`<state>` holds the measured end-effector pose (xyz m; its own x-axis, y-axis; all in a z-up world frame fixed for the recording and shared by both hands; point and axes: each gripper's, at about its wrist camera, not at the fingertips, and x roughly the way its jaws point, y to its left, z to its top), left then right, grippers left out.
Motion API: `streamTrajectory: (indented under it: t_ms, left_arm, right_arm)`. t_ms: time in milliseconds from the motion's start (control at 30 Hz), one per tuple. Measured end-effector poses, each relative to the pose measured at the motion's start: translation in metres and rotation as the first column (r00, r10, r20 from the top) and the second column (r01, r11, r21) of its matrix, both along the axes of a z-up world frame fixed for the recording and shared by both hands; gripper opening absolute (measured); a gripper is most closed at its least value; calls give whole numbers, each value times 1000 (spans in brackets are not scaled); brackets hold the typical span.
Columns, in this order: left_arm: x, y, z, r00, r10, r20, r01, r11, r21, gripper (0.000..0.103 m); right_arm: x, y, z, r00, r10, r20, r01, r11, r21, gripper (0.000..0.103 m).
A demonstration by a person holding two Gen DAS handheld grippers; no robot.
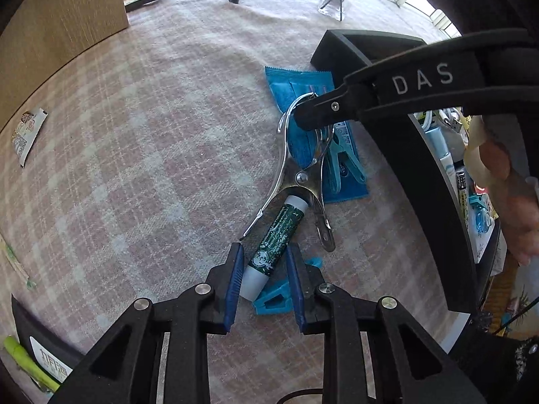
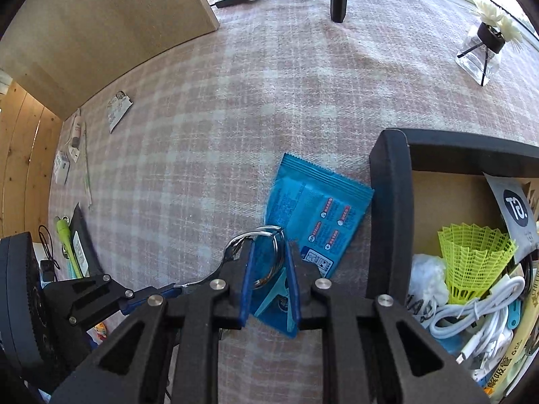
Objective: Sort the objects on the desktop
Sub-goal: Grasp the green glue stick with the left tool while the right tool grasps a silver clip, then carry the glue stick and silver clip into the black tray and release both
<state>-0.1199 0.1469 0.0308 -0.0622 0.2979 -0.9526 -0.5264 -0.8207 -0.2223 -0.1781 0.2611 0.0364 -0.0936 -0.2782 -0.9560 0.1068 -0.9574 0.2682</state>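
Left tongs (image 1: 264, 289) apart w/ blue ribbed pads astride green-white lip balm tube (image 1: 274, 252) lying on checked woven surface (image 1: 151, 155). Right tongs (image 2: 269, 269) clamped on shiny metal clip (image 1: 301, 171), over crinkly blue packet (image 2: 313, 208), beside black box (image 2: 390, 202).

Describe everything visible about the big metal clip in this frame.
The metal clip looks like shiny chrome steel: two curved arms crossing at a round rivet, flared handles and looped jaws. It lies on the checked tablecloth, partly over the blue packet. The right tool straddles its looped end; the green-labelled tube pokes between its handles.
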Motion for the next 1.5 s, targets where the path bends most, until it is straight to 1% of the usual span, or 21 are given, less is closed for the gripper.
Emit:
streamTrajectory:
  t_ms: [100,233,400,467,533,600,700,867,900,967,1000,1067,1167,1200,1233,1400,1433,1500]
  left_arm:
    - [-3,4,-1,1000,10,7,-10,1000,1,24]
    - [-3,13,0,1000,11,-7,-11,1000,-20,23]
    - [-8,14,0,997,68,-18,-69,997,-40,23]
    - [-8,11,0,996,88,-26,-90,995,-45,20]
    - [-7,7,0,994,110,-21,-110,993,-32,19]
    - [-6,3,0,990,138,-12,-138,990,-14,18]
    - [-1,1,-1,987,161,-10,-161,987,11,18]
    - [11,-1,-1,981,195,-9,-195,981,21,17]
    - [13,0,-1,980,197,-7,-197,980,22,16]
    - [17,5,-1,982,190,-13,-190,982,17,16]
    - [21,8,-1,982,189,-16,-189,982,14,16]
    - [24,16,-2,978,206,-10,-206,978,26,16]
    - [28,-3,-2,972,234,5,-234,971,50,16]
    - [31,-27,0,971,241,8,-241,969,57,16]
    - [33,-38,3,970,243,11,-243,968,60,16]
    - [36,-43,14,970,245,-9,-244,967,70,15]
    - [21,-51,10,969,247,-12,-245,967,69,15]
    - [23,-55,11,968,248,-23,-247,967,64,15]
  right_arm:
    - [3,-5,-1,1000,14,0,-14,1000,7,18]
    - [3,-19,0,999,37,-10,-37,999,38,18]
    - [-3,-34,3,999,41,-14,-41,998,41,18]
    - [-3,-47,8,999,44,-28,-43,998,36,18]
    - [1,-54,8,998,42,-42,-41,999,32,18]
    - [6,-67,2,999,41,-31,-40,999,18,18]
    - [13,-82,-3,998,46,-46,-44,998,38,18]
    - [19,-98,-4,995,32,-92,-26,998,60,14]
    - [16,-109,-3,995,21,-96,-15,998,58,12]
    - [14,-107,-3,995,2,-102,3,999,46,10]
    - [5,-97,3,995,-6,-103,9,999,34,9]
    - [2,-95,6,994,-21,-105,23,1000,19,9]
    - [2,-86,12,993,-34,-116,34,999,-3,9]
    - [4,-79,15,992,-39,-119,38,999,-9,8]
    - [5,-76,18,992,-45,-122,43,999,-15,8]
    - [-2,-57,31,989,-86,-120,78,995,-63,6]
    - [-4,-52,35,988,-88,-125,81,995,-64,5]
    - [-7,-37,31,986,-94,-138,85,994,-66,4]
